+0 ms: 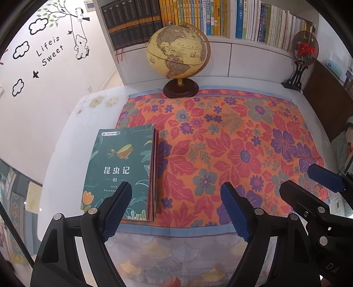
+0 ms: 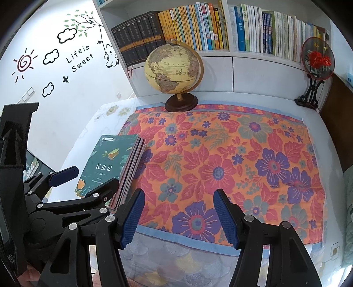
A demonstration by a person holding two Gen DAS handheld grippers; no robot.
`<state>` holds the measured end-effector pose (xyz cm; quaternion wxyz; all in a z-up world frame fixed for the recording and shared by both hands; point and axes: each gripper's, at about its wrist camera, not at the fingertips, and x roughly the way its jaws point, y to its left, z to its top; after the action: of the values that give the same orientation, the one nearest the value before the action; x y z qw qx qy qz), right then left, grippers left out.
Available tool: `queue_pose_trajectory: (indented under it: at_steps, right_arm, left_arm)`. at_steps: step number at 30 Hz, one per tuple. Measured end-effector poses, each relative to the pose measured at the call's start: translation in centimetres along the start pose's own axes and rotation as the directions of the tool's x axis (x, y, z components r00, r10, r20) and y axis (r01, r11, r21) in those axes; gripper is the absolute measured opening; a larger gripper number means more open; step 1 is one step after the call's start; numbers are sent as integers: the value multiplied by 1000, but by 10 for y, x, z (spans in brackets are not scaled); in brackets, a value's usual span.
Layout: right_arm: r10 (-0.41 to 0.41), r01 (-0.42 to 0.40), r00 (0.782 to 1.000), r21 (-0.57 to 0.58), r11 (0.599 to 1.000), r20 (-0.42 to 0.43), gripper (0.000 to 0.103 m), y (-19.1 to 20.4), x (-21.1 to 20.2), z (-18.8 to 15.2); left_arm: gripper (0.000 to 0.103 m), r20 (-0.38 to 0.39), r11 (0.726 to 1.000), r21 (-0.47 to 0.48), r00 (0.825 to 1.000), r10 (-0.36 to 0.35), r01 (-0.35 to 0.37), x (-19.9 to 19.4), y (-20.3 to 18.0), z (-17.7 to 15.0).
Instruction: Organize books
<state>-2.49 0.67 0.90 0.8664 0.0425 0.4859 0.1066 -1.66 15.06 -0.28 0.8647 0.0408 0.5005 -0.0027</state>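
Left gripper (image 1: 178,207): jaws wide, nothing between the blue ribbed pads (image 1: 118,212), only cloth below the gap. It hovers over the near edge of the table, pointing steeply down.

Right gripper (image 2: 178,215): jaws at a moderate spread, also empty, pads clear of everything. In the left wrist view it shows at 4 o'clock (image 1: 317,189), just beside the left gripper, not touching. In the right wrist view the left gripper sits at 9 o'clock (image 2: 86,180).

Task item: stack of thin books (image 1: 123,172), flat, top cover dark green with an insect drawing and white Chinese title, "01" under it. From the left gripper it lies at 10–11 o'clock; the left finger overlaps the lower part of the cover in the picture, contact cannot be told. From the right gripper the stack (image 2: 110,163) is at 10 o'clock, well apart from its pads, partly behind the left gripper's fingers. Stack straddles the left edge of the floral cloth (image 1: 220,143): right side with the reddish lower books' edges on the cloth, left side on the white table (image 1: 72,132).

Farther out, 12 o'clock: antique-style globe (image 1: 177,55) on a wooden base at the cloth's far edge. Behind it a white bookshelf (image 1: 253,57) with upright books (image 1: 198,15): dark set left, yellow middle, white and blue right. At 2 o'clock: round fan ornament (image 1: 305,48) with red flowers on a black stand. At 10 o'clock: wall decals (image 1: 49,50), "Life is Sweet", clouds, bears.
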Motion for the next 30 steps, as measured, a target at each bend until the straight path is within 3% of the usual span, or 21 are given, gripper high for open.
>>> queue_pose_trajectory:
  at_steps: [30]
  right_arm:
    - [5,-5,1000,-13,1000,-16,63,-10,2,5]
  left_arm:
    - [82,-5,1000,5,1000,16,-16,2,-6,-1]
